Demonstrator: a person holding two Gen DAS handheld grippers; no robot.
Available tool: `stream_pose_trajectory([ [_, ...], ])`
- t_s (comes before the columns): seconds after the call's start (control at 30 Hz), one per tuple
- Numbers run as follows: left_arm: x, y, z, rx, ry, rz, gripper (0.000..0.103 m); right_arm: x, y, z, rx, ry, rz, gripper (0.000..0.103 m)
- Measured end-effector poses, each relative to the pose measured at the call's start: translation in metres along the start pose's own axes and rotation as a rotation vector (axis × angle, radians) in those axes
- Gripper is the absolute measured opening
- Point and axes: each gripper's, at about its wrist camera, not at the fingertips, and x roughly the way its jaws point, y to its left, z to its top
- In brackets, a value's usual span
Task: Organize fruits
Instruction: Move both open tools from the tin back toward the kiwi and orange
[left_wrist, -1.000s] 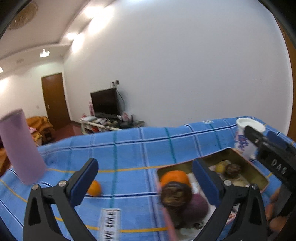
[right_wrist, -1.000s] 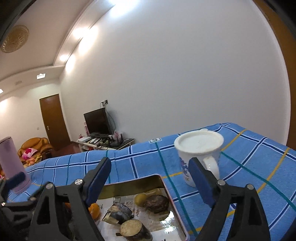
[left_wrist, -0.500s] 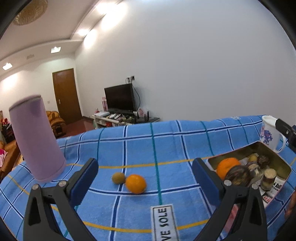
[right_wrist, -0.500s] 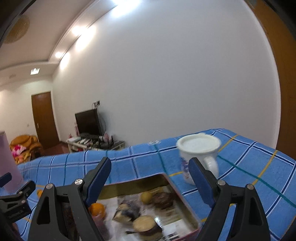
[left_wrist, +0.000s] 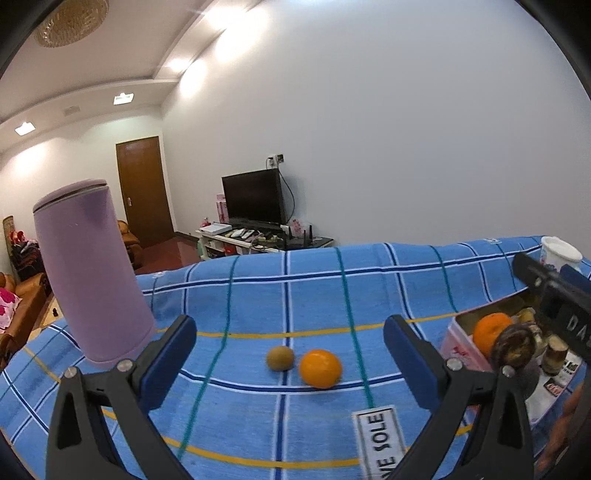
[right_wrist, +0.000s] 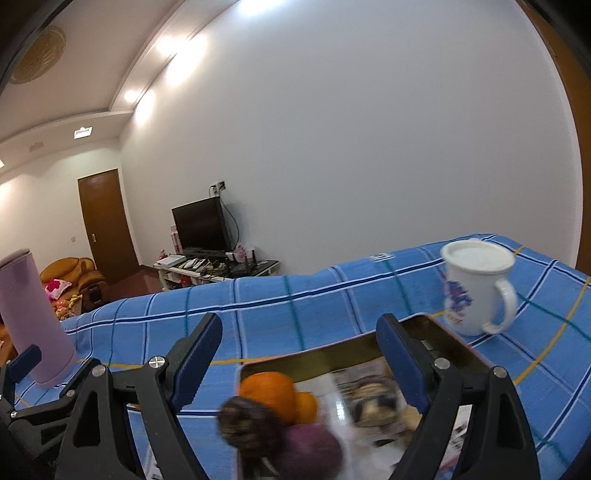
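Fingers of the left gripper (left_wrist: 290, 347) stood wide and empty, framing the loose orange (left_wrist: 320, 368) and kiwi (left_wrist: 280, 357) left of the tray (left_wrist: 463, 343); the right gripper (right_wrist: 299, 345) gaped empty over it.

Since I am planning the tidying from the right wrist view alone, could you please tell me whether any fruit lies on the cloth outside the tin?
Observer: Yes, an orange lies loose on the blue cloth, to the left of the tin in the left wrist view.
Operator: Thank you. Is it alone there?
Observer: No, a small brown fruit, probably a kiwi, sits right beside it on the side away from the tin.
Operator: Is the left gripper holding anything?
Observer: No, the left gripper is open and empty, with both fruits on the cloth ahead of it.
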Motion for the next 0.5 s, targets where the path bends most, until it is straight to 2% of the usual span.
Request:
stream_pose_trajectory([
  [0.5, 0.014, 0.036, -0.005, -0.039, 0.016, 0.023, 0.103, 0.017, 0.055, -0.012, -0.041, 0.03, 0.03, 0.086],
])
